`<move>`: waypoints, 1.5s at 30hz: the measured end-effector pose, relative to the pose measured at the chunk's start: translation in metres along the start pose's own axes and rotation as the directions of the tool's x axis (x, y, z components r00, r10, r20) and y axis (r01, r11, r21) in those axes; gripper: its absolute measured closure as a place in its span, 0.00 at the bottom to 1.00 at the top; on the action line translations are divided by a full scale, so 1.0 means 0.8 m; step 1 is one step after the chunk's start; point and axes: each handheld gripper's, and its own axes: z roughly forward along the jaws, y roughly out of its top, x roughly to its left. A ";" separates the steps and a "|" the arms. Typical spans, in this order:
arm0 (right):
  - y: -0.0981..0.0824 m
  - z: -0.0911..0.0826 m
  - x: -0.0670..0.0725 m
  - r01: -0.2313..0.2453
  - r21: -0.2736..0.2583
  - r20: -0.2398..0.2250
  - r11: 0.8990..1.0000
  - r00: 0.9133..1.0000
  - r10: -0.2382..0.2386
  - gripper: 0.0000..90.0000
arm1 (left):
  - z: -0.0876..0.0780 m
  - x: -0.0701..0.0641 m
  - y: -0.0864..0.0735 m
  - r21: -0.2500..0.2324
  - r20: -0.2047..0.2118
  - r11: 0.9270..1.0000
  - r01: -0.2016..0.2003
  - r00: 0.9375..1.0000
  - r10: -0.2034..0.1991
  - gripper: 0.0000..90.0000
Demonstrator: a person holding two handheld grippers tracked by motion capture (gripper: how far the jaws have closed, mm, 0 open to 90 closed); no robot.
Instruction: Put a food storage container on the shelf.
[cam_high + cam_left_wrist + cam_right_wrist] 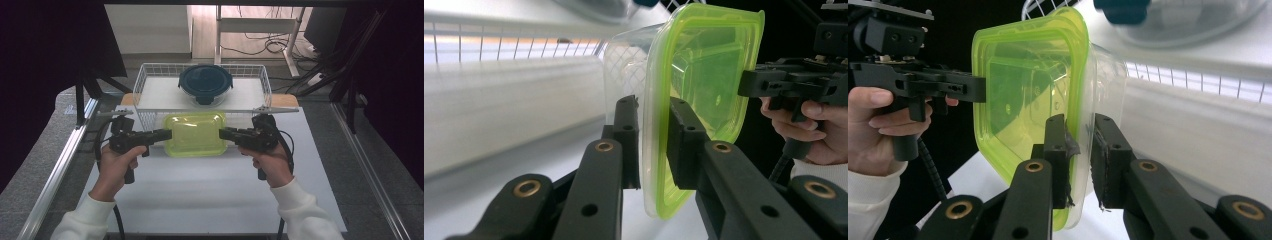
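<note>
The container (195,134) is a clear, rounded-rectangle tub under a translucent yellow-green lid (704,75), held above the white table (200,200) just in front of the wire basket (145,82). The left gripper (167,134) clamps its 9 o'clock rim and the right gripper (223,133) its 3 o'clock rim, each with jaws closed on the lid edge (one jaw above, one below). At 12 o'clock the basket's front rail sits close to the container's far edge; inside the basket rests a round dark-blue lidded bowl (205,84). Toward 6 o'clock the tabletop lies bare between the person's forearms.
</note>
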 end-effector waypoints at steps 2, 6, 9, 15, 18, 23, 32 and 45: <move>0.007 -0.002 0.003 0.009 -0.003 0.003 1.000 1.000 -0.009 0.86 | -0.002 -0.002 0.007 -0.004 -0.001 1.000 -0.006 1.000 0.006 0.86; 0.019 -0.004 0.003 0.015 -0.014 -0.004 1.000 1.000 -0.015 0.87 | -0.005 -0.007 0.019 -0.010 -0.008 1.000 -0.020 1.000 0.020 0.86; 0.025 -0.005 0.001 0.011 -0.022 -0.009 1.000 1.000 -0.011 0.87 | -0.004 -0.009 0.027 -0.010 -0.012 1.000 -0.026 1.000 0.026 0.86; 0.036 -0.006 -0.002 0.007 -0.038 -0.009 0.999 1.000 -0.007 0.87 | -0.005 -0.013 0.044 -0.008 -0.022 0.999 -0.045 0.999 0.045 0.86; 0.042 -0.008 -0.002 0.009 -0.047 -0.013 0.999 1.000 -0.009 0.87 | -0.007 -0.016 0.052 -0.011 -0.026 0.999 -0.051 0.998 0.051 0.86; 0.057 -0.010 -0.002 0.022 -0.061 -0.015 0.998 1.000 -0.023 0.87 | -0.009 -0.020 0.069 -0.015 -0.026 0.998 -0.065 0.998 0.064 0.86; 0.090 -0.007 -0.010 0.016 -0.072 -0.013 0.997 1.000 -0.017 0.87 | -0.006 -0.015 0.109 -0.003 -0.028 0.997 -0.082 0.996 0.082 0.86; 0.129 -0.001 -0.022 0.008 -0.065 -0.004 0.998 1.000 -0.009 0.87 | 0.003 -0.006 0.146 -0.011 -0.017 0.998 -0.068 0.998 0.068 0.86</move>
